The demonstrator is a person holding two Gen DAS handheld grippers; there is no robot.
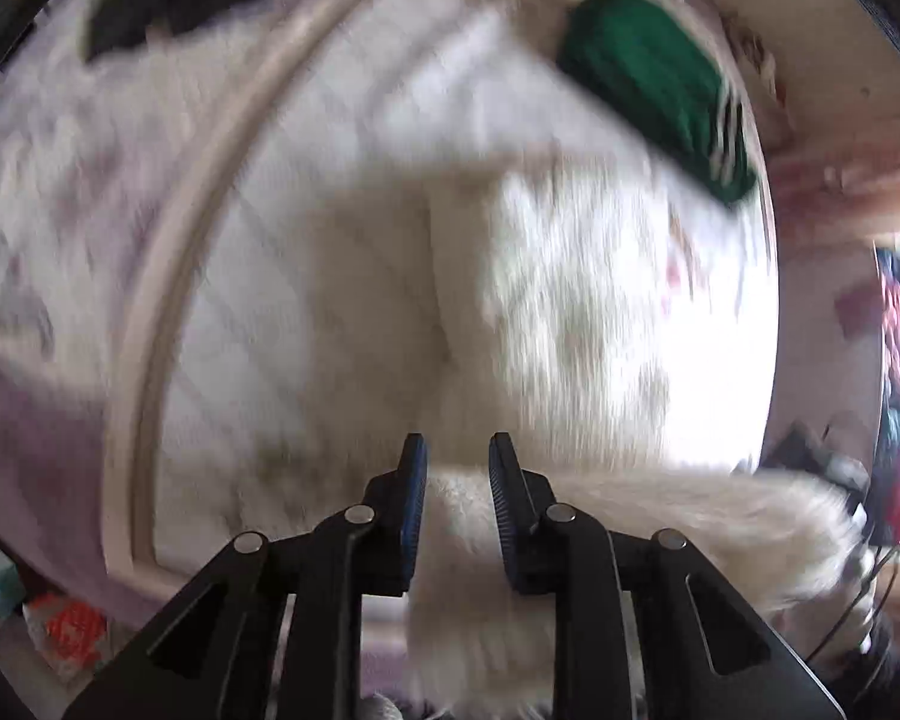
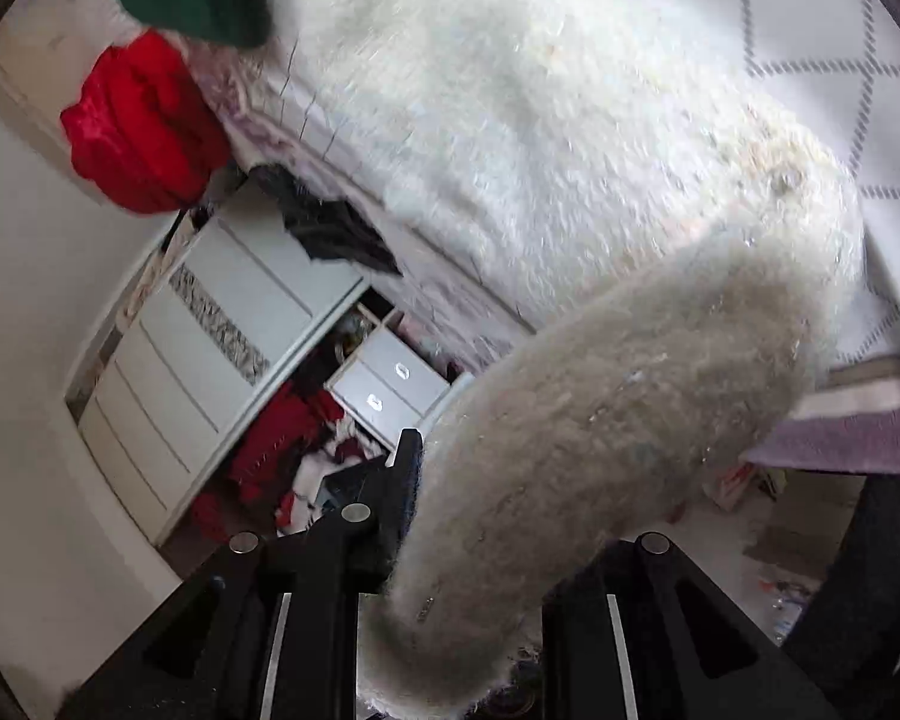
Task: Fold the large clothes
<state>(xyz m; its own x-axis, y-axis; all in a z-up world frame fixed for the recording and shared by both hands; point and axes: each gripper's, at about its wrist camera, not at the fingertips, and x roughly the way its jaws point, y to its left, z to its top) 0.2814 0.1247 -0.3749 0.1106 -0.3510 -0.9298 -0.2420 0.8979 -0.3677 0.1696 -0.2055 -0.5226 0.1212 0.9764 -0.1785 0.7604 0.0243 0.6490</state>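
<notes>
Two grippers lift a fluffy white garment (image 2: 540, 138) off the bed (image 1: 222, 276): the right gripper (image 2: 468, 480) has its fingers clamped on a furry fold, and the left gripper (image 1: 453, 468) has narrow fingers straddling the fleece. Folding's just beginning, I'd say; next, raise both edges level and spread it flat.

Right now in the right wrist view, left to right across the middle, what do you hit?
Bright red bundled cloth → dark crumpled garment hanging over the bed edge → fluffy white fleece garment → white bedcover with grey diamond lines.
</notes>
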